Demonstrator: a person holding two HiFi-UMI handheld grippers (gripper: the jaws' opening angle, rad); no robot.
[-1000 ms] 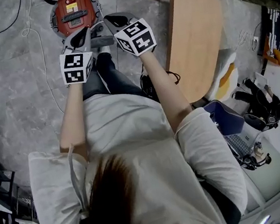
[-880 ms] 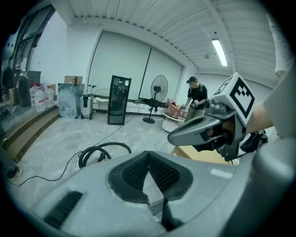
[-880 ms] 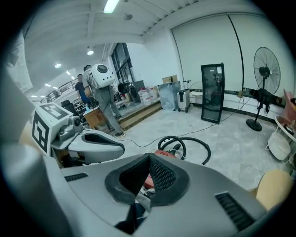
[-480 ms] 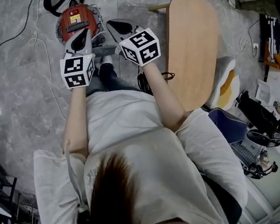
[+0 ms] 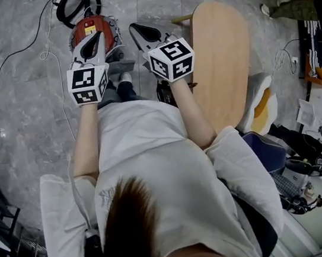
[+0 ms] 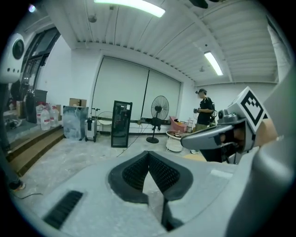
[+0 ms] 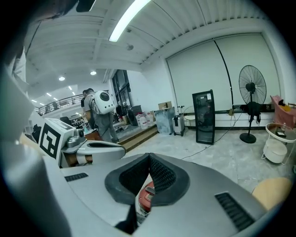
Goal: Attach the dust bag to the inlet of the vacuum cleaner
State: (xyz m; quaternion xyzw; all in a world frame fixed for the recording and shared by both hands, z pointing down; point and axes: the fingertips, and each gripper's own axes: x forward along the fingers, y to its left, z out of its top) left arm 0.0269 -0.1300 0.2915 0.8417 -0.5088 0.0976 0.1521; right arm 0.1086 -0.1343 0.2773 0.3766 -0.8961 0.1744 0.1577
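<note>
The left gripper (image 6: pixel 149 155) and right gripper (image 7: pixel 149 159) are held shut and empty above the red vacuum cleaner (image 5: pixel 87 28) on the floor (image 5: pixel 19 104); no dust bag is seen, though such a light, crushable bag is probably best gripped by its stiff collar.

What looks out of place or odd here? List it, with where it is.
Nothing is spilled, broken or askew. One odd point: the left tongs and right tongs are both shut on nothing, over the red vacuum cleaner on the floor, and no dust bag shows in any view.
</note>
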